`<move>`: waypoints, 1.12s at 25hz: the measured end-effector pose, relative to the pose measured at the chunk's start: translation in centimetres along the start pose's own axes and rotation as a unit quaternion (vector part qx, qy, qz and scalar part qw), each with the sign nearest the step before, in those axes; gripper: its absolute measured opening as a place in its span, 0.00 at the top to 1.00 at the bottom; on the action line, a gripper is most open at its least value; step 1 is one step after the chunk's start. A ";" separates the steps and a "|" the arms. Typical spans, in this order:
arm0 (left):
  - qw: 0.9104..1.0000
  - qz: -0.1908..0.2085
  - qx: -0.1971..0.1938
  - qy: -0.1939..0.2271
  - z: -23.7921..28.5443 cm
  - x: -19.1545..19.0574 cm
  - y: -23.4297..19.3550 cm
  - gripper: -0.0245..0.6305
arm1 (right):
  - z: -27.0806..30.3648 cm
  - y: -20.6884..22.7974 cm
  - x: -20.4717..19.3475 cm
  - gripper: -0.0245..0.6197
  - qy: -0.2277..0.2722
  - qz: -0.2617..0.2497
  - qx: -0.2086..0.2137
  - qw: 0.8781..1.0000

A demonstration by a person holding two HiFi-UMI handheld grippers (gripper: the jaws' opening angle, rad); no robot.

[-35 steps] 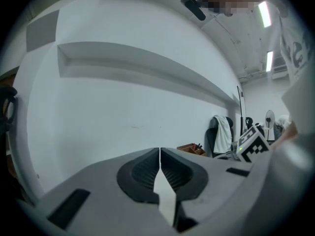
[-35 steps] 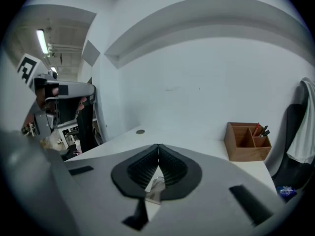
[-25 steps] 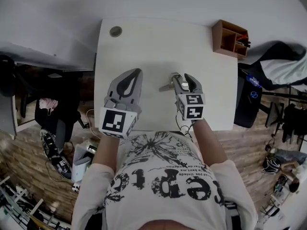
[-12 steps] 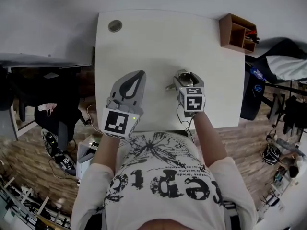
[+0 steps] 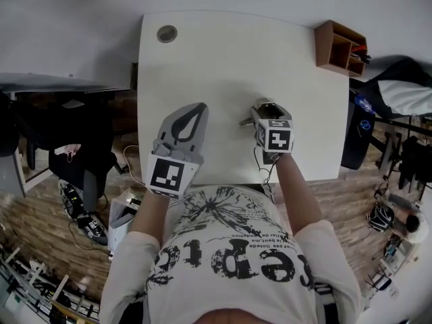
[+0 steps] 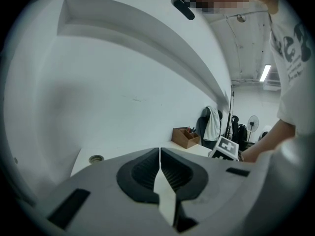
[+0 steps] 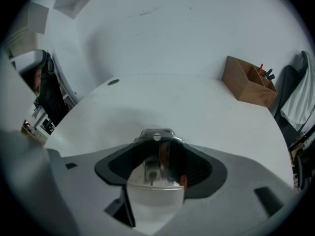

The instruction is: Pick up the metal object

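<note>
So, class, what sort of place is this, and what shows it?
Probably a workshop-style office or lab: a plain white square table, a brown wooden desk organiser holding pens at its corner, a dark office chair draped with white cloth, and a bare fluorescent tube light overhead.

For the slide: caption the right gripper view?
Right gripper, fingers wide and just closing, metal object between them, table beyond.

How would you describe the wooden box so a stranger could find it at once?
Start at the white table and go to its far right corner. The wooden box sits there, the only brown, compartmented thing on it, unlike the flat round disc far left.
</note>
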State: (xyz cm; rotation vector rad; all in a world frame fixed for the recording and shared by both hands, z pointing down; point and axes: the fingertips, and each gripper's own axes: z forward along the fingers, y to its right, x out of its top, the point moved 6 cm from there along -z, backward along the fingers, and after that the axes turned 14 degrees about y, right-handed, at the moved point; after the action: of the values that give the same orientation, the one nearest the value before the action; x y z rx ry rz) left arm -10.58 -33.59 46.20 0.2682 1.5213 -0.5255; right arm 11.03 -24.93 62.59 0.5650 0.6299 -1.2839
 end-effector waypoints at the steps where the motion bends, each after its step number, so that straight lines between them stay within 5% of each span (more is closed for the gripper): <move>1: 1.000 0.006 0.000 0.004 0.0 0.0 0.1 0.95 | 0.0 0.1 0.0 0.52 -0.001 0.001 -0.004 1.000; 9: 0.999 0.025 0.014 0.018 -1.1 1.5 1.8 0.95 | -2.5 -0.1 1.3 0.53 0.031 -0.002 -0.004 1.000; 17: 0.997 0.060 0.022 0.050 -2.0 4.0 5.6 0.95 | -9.3 0.2 6.1 0.53 0.143 -0.012 0.022 0.989; 28: 0.989 0.094 0.055 0.099 -2.3 9.5 9.1 0.95 | -20.8 0.3 14.2 0.53 0.346 -0.038 0.055 0.936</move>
State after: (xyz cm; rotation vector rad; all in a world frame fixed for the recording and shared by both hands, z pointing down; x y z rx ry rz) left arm -8.50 -26.16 35.32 0.5582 1.6408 -0.4429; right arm 11.34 -20.12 37.88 1.1151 1.1739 -1.1829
